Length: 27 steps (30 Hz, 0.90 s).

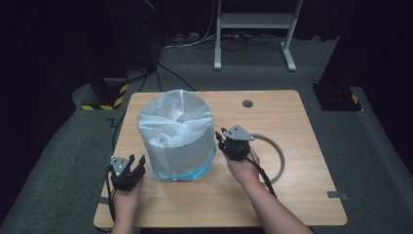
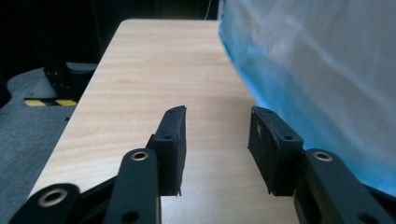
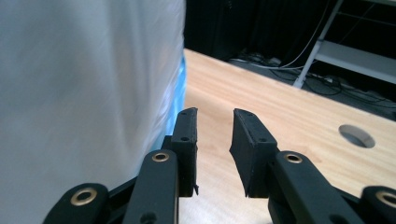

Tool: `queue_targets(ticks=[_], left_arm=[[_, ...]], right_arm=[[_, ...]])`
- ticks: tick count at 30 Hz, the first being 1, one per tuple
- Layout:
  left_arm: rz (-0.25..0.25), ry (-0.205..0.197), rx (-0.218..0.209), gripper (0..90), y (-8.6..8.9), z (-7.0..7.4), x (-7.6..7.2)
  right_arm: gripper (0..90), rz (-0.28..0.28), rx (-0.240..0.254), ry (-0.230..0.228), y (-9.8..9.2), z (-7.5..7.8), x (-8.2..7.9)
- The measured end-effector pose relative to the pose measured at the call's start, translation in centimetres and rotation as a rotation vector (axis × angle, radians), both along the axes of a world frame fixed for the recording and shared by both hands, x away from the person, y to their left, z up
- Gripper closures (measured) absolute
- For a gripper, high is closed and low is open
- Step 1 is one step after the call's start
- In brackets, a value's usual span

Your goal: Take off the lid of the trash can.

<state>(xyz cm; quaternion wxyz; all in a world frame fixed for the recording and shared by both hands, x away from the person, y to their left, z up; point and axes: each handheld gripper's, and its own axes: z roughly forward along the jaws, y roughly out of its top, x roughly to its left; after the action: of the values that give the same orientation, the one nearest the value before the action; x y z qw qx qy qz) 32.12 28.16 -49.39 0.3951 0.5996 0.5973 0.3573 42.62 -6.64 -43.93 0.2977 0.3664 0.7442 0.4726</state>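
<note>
Lighting is from overhead: the wooden table (image 1: 292, 146) is evenly lit, while the surrounding room falls away to near black. The high view is soft and slightly grainy, with faint shadows only. In both gripper views the white bag (image 3: 84, 93) is blurred and washed out close up, the background soft

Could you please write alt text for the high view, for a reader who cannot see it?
A grey bin lined with a white bag stands on a wooden table, its blue hem at the base. A person's open left gripper and right gripper flank it; a grey ring lies behind the right hand.
</note>
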Motion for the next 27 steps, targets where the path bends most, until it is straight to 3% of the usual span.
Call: queue_targets(ticks=[8, 11, 16, 20, 27], left_arm=[[-0.019, 0.078, 0.068, 47.4, 0.1, -1.0, -0.5], [-0.031, 0.135, 0.075, 43.7, 0.2, -1.4, -0.4], [-0.058, 0.208, 0.096, 40.0, 0.1, -2.0, -0.3], [-0.062, 0.257, 0.105, 38.7, 0.0, -2.4, -0.2], [-0.057, 0.323, 0.109, 37.6, -0.1, -2.7, 0.1]], right_arm=[[71.5, 0.053, 0.019, -0.009, 1.3, 0.5, 1.4], [73.8, 0.089, -0.012, 0.024, 2.0, -0.5, 1.3], [69.8, 0.079, -0.061, 0.026, 1.8, -1.7, 0.9], [65.8, 0.052, -0.06, 0.002, 0.0, -1.2, 0.0], [58.0, 0.022, -0.096, 0.054, -5.0, -2.5, -1.7]])
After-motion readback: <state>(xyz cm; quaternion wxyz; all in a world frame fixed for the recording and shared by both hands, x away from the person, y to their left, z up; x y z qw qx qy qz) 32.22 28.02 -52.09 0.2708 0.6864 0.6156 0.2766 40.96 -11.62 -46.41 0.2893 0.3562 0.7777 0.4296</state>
